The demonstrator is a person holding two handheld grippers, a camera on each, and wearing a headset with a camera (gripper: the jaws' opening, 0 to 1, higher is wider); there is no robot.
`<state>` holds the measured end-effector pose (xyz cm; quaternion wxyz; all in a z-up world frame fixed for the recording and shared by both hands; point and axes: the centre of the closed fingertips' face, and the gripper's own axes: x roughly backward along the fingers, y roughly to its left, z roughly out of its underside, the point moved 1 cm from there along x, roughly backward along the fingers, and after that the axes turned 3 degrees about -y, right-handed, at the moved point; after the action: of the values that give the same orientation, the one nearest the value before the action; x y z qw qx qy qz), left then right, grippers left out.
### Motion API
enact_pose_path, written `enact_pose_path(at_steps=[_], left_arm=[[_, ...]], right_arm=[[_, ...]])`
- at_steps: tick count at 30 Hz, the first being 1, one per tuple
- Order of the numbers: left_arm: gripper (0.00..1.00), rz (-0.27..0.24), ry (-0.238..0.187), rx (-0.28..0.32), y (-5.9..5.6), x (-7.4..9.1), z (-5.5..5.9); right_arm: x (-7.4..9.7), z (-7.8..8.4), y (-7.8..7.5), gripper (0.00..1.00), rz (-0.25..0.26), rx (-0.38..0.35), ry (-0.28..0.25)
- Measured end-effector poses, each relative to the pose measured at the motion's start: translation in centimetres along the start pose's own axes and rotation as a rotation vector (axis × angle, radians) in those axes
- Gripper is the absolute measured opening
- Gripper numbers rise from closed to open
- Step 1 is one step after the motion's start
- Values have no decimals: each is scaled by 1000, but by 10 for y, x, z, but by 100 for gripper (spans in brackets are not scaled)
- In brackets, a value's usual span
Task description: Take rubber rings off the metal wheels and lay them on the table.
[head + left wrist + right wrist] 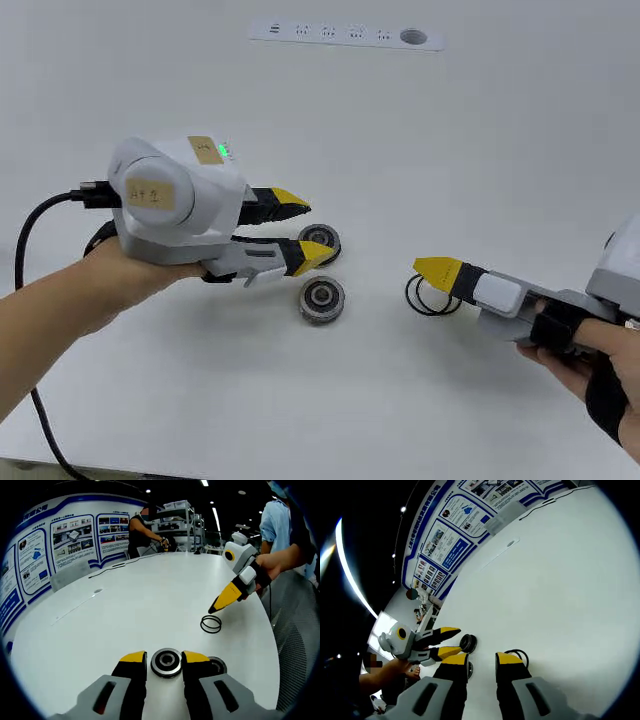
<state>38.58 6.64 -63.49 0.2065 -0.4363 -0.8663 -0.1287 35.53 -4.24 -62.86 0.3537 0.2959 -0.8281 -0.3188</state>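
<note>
A metal wheel with its black rubber ring lies on the white table, right at the tips of my left gripper, which is open with the wheel framed between its jaws. A second wheel lies just in front of it, and shows beside the jaw in the left gripper view. Two black rubber rings lie loose on the table further right. My right gripper hovers open beside those rings, nothing between its jaws.
A white power strip lies at the table's far edge. A black cable trails from the left gripper off the near left edge. People stand beyond the table, by wall posters and shelving.
</note>
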Motion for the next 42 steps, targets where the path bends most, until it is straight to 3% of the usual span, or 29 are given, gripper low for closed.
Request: enact_pose_path(at_steps=[9, 31, 42], left_arm=[[21, 8, 16, -2, 1, 0, 5], [14, 34, 40, -13, -3, 0, 9], [12, 47, 75, -26, -3, -1, 10]], right_arm=[[-4, -4, 7, 22, -22, -6, -10], [-6, -4, 12, 21, -40, -10, -10], [-21, -7, 26, 21, -92, 10, 23]])
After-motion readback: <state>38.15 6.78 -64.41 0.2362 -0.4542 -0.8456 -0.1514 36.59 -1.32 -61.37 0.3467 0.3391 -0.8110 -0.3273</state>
